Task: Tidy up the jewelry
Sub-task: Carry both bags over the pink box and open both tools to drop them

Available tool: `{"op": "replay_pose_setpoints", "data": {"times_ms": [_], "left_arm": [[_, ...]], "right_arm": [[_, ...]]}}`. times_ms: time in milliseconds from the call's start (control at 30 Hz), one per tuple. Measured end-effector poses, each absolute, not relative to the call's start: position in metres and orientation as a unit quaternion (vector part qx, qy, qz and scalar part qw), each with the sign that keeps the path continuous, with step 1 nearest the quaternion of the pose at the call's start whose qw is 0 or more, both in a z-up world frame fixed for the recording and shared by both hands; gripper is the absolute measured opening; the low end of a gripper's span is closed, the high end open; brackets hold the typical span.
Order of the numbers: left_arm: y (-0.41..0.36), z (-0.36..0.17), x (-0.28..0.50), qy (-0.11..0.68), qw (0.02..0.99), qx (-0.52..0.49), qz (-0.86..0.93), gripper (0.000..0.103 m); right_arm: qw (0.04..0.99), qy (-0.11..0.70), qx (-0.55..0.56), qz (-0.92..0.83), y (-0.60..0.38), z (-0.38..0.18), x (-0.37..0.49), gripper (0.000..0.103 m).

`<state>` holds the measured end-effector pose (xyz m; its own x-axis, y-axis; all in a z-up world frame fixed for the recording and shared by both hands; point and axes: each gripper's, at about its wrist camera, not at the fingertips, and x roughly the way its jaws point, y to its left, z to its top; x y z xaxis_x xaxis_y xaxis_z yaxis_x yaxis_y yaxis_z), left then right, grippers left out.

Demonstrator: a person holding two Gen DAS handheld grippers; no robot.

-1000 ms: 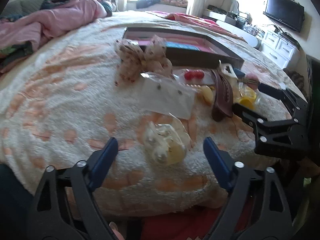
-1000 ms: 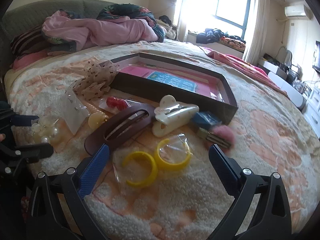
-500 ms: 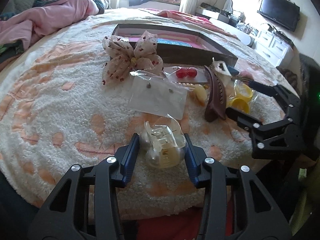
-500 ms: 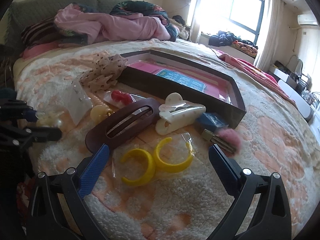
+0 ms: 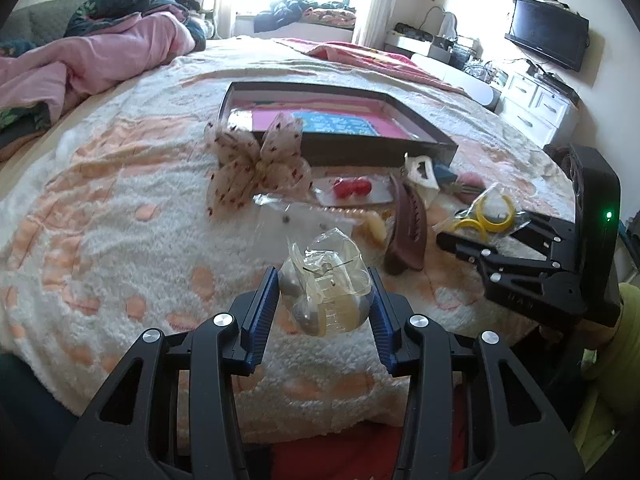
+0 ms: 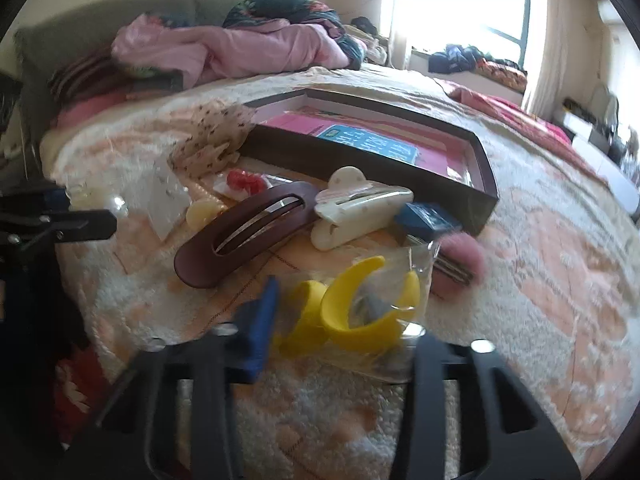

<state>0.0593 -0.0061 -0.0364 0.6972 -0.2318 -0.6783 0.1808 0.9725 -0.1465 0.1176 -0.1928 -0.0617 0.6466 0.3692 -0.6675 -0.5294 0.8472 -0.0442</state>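
bed (image 5: 100,216), fleecy cream-orange cover | on it: dark tray (image 5: 376,150); spotted bow (image 5: 256,164); brown barrette (image 6: 244,236); white claw clip (image 6: 360,208)

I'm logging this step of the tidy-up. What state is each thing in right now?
Left gripper: shut on the bagged clear clip, held off the blanket.
Right gripper: jaws just closing, shut on the bagged yellow hoops.
Box: open, nothing from the pile in it yet.
Brown barrette: lying flat on the bed.
White claw clip: closed, on its side by the box.
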Motion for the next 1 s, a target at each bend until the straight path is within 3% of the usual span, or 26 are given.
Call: {"op": "replay_pose_setpoints", "data": {"times_ms": [333,1000], "left_arm": [[-0.01,-0.02,0.082,0.352,0.928,-0.04,-0.118,0.035],[-0.011,0.017,0.17,0.316,0.943,-0.034,-0.094,0.035]], "right_arm": [[0.909,0.338,-0.022,0.242,-0.227,-0.039,0.124,0.018],[0.913,0.32,0.077,0.241,-0.245,0.004,0.207,0.017]]}}
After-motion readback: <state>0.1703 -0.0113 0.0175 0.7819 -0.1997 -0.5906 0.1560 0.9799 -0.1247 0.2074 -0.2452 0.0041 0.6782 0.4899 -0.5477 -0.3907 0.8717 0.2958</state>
